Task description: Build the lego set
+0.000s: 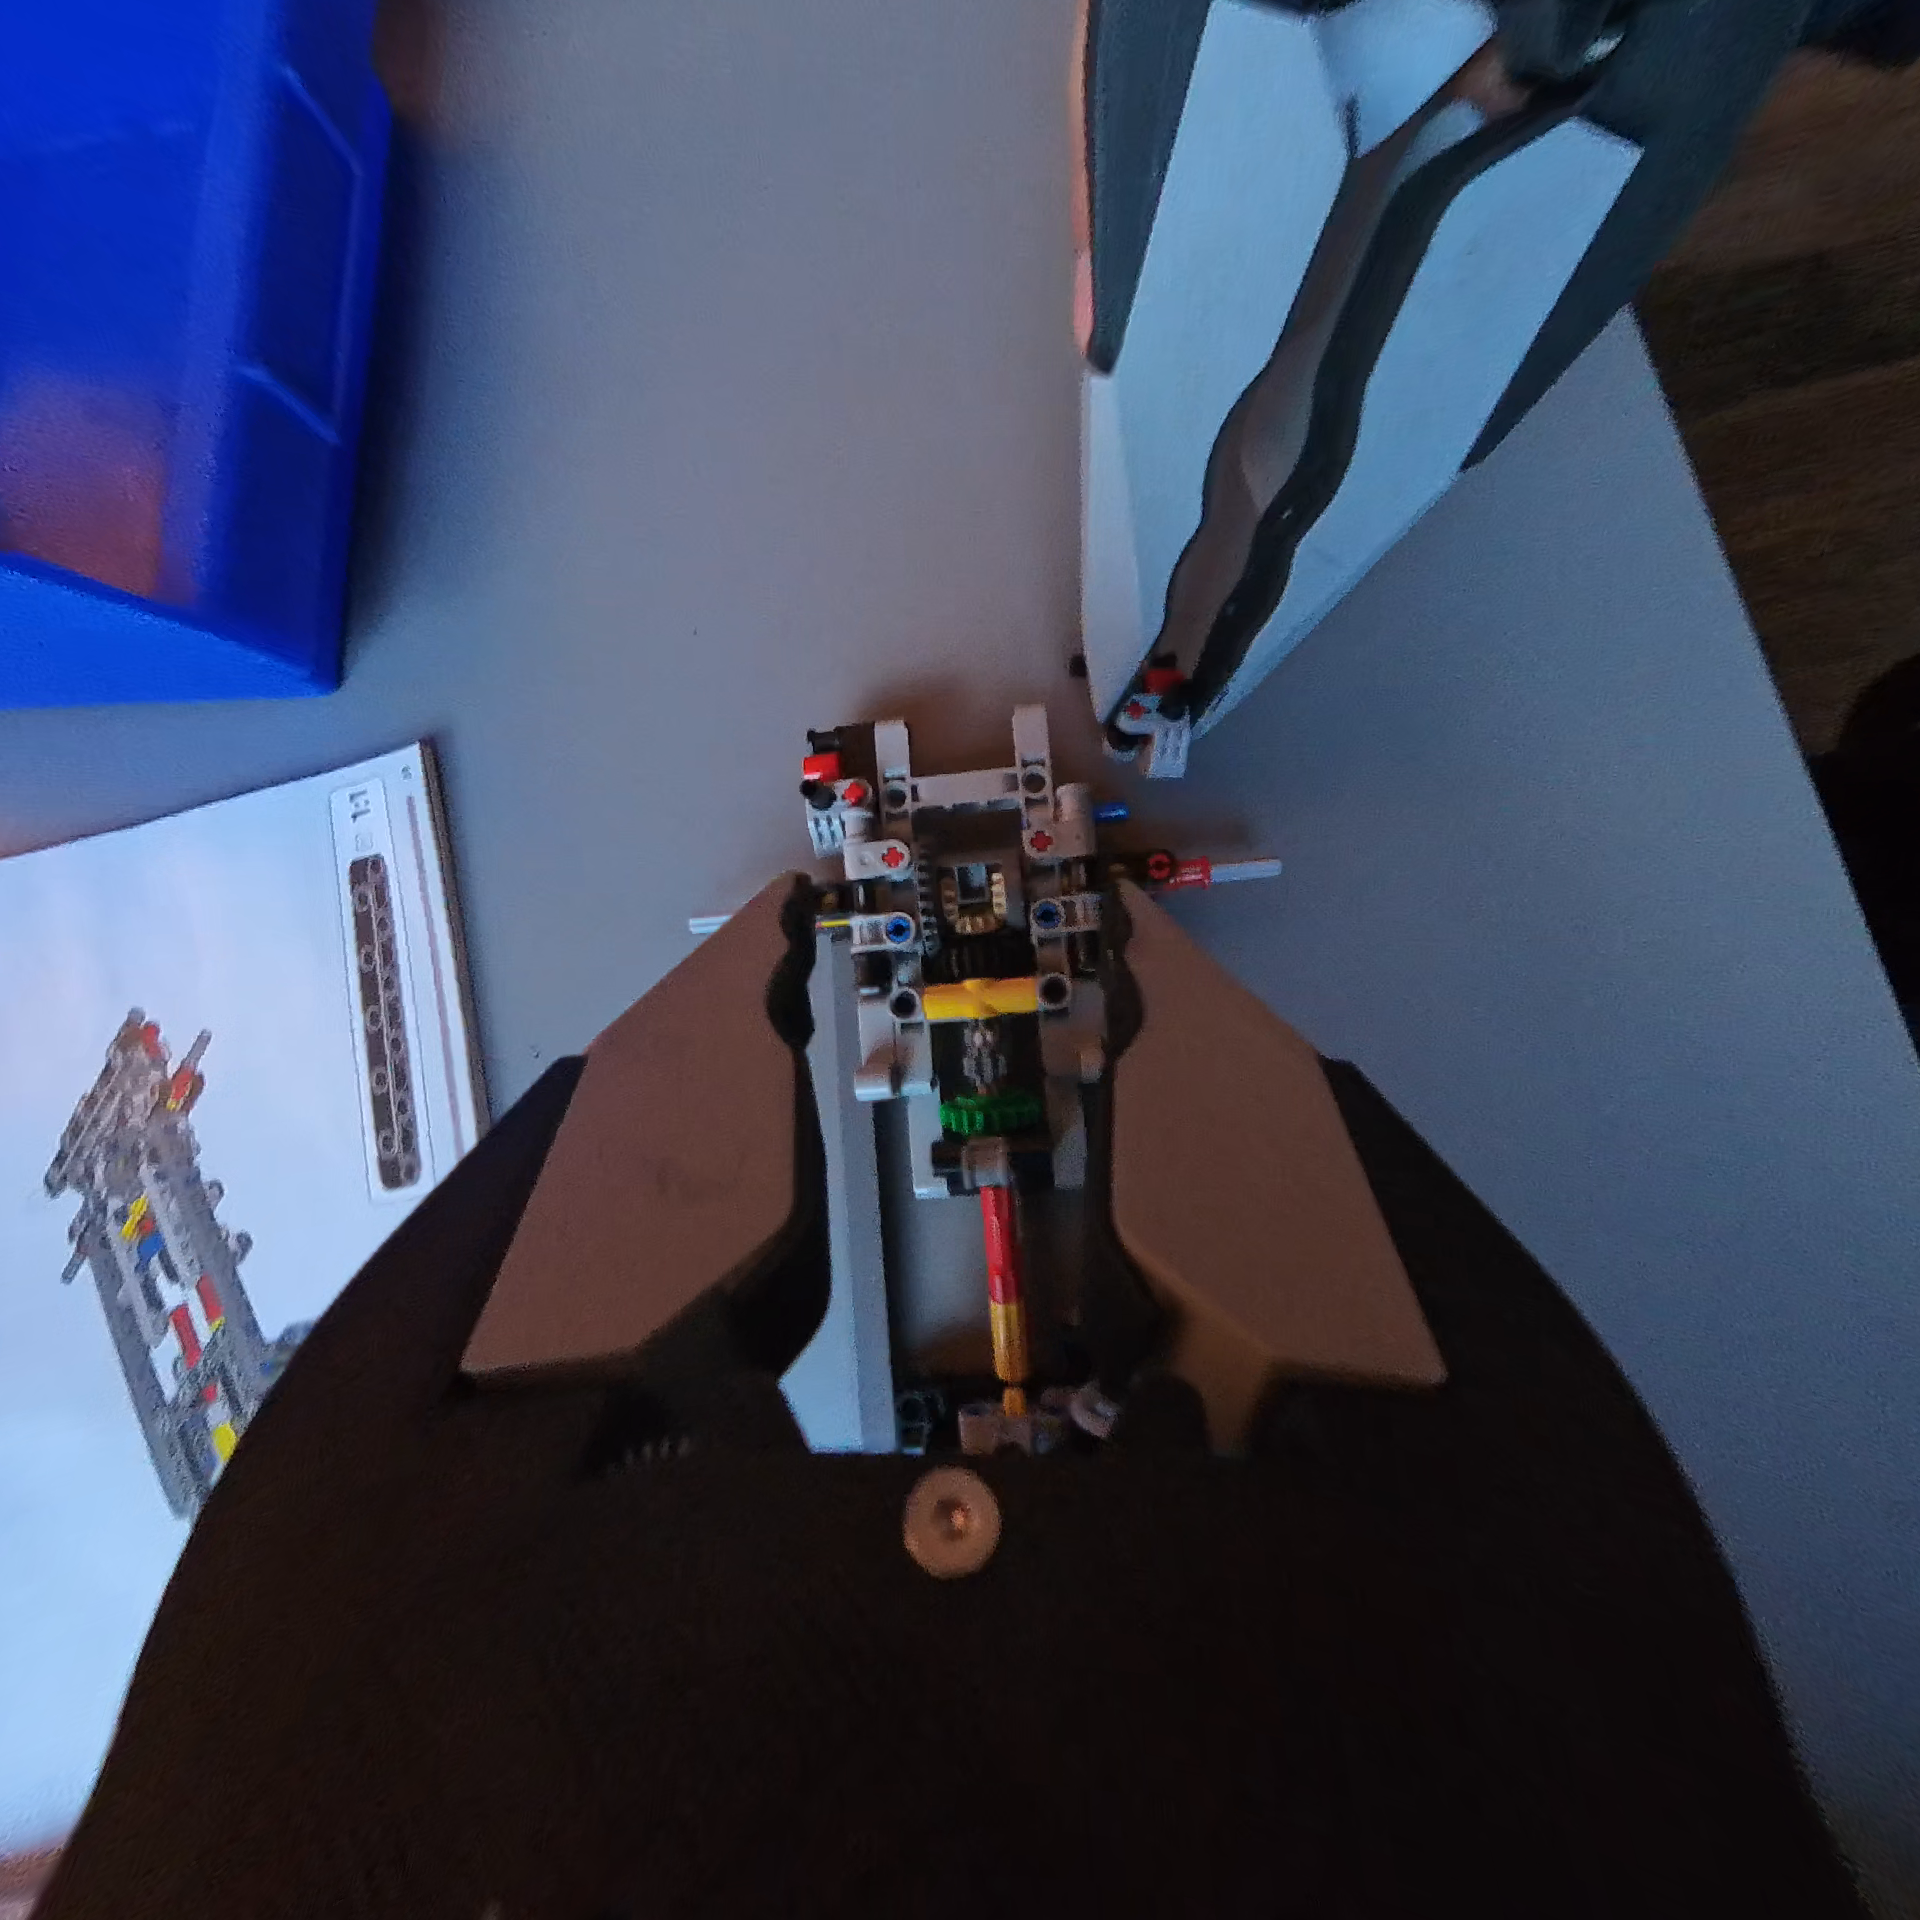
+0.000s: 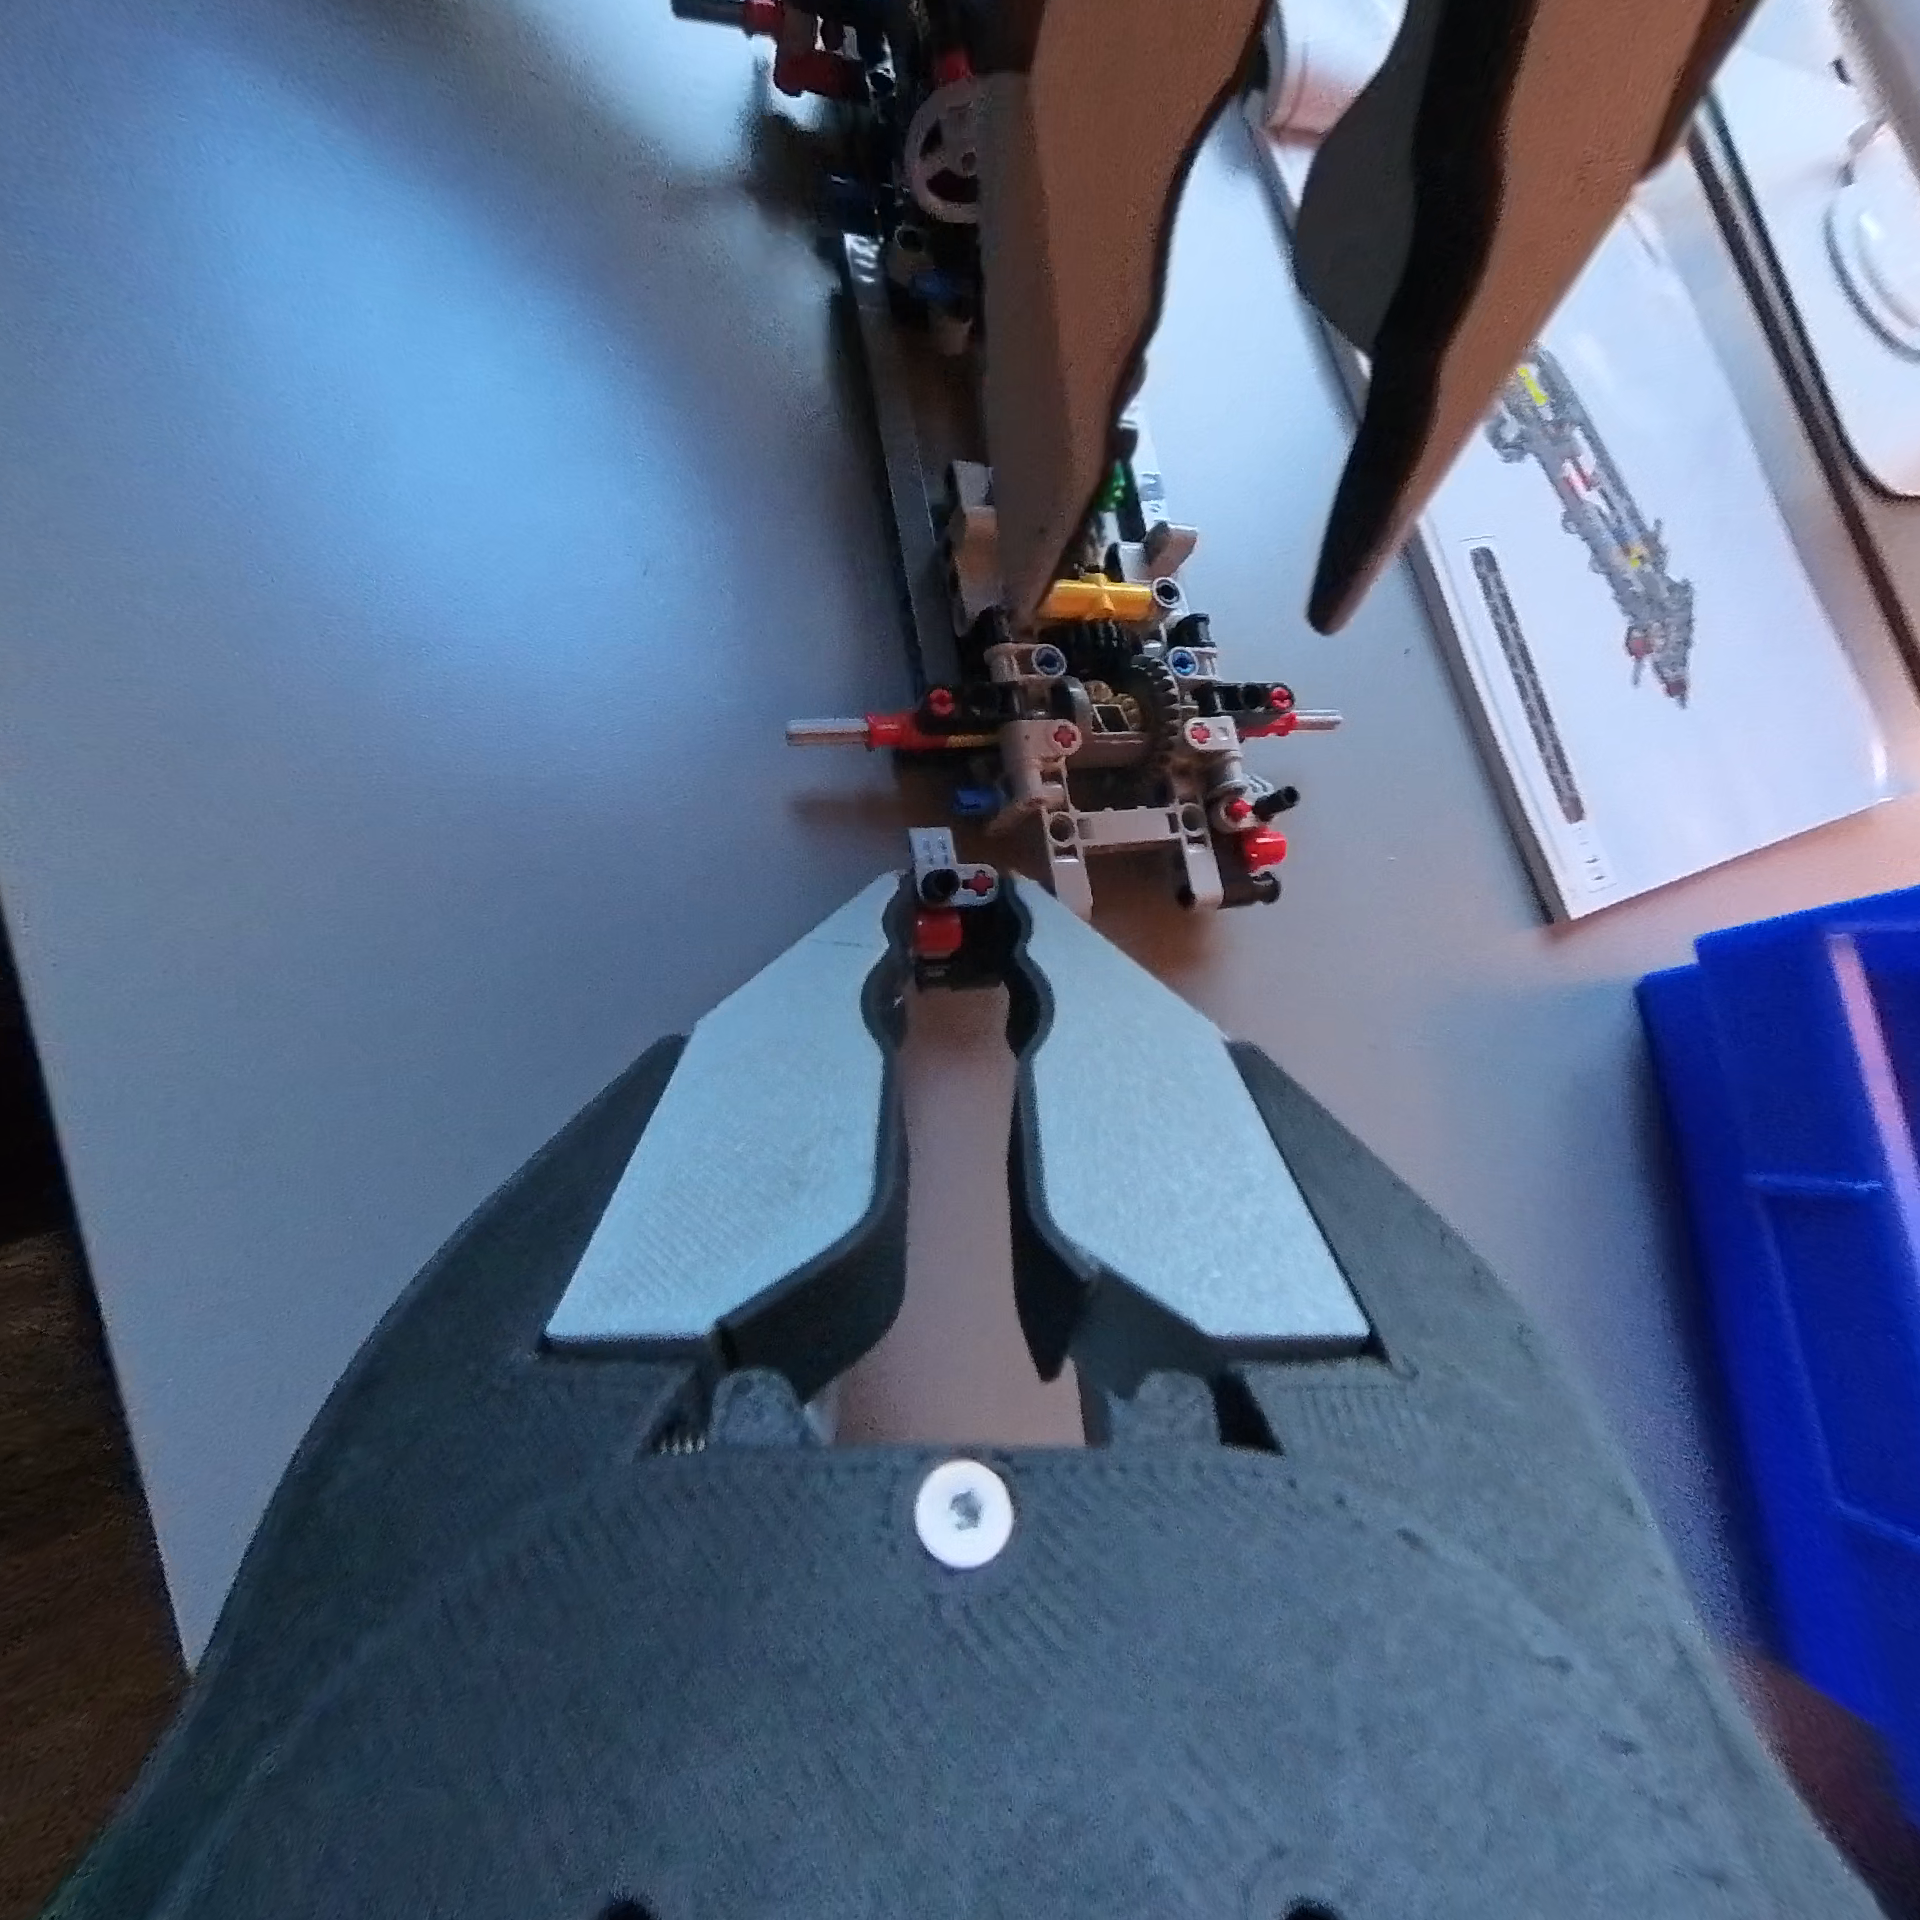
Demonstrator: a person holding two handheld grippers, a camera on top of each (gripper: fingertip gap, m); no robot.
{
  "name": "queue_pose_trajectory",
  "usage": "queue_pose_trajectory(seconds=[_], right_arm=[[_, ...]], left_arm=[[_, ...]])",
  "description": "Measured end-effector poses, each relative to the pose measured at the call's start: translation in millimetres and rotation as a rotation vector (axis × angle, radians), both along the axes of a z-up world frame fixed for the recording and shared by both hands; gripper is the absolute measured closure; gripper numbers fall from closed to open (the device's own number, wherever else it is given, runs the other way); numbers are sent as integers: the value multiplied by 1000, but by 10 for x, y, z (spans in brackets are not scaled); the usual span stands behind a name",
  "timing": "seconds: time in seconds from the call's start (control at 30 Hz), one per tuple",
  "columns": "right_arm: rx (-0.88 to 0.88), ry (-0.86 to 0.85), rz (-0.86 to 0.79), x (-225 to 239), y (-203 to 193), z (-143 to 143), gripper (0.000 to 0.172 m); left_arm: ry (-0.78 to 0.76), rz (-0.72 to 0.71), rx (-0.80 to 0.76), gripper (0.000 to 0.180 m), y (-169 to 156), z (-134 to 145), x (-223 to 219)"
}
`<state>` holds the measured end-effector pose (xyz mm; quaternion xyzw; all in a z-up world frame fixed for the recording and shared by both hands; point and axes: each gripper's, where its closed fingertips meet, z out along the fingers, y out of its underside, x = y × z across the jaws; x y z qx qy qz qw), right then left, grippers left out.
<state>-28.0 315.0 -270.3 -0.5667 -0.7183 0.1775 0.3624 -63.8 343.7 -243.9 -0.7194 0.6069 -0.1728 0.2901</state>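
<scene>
The left tool [image 1: 961,914] is spread wide around the grey brick chassis [image 1: 966,966] on the table [image 1: 727,416], and in the right wrist view one finger [image 2: 1361,582] stands clear of it. The right tool [image 2: 951,914] is pinching a small grey, red and black brick piece [image 2: 940,920] just beside the chassis's end. Off to the side lie an instruction booklet [image 1: 208,1039] and a blue bin [image 1: 177,364].
</scene>
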Motion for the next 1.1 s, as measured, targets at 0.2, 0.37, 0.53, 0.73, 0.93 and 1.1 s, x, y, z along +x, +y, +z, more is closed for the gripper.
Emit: queue_pose_trajectory(seconds=[0.2,0.37,0.53,0.73,0.93,1.1], right_arm=[[-90,55,9,-22,36,-10,160],[-99,80,-5,-20,87,17,160],[-97,36,-10,3,60,40,160],[-83,-8,-12,-11,10,2,160],[-79,-8,-22,-22,0,-45,160],[-101,15,-32,-40,22,-44,159]], left_arm=[[42,-19,-101,105,74,-114,25],[97,-49,-93,99,46,-222,120],[86,-62,-111,94,51,-229,176],[72,-101,-77,107,95,-160,167],[73,-83,-114,102,109,-152,86],[65,-79,-118,107,102,-179,52]])
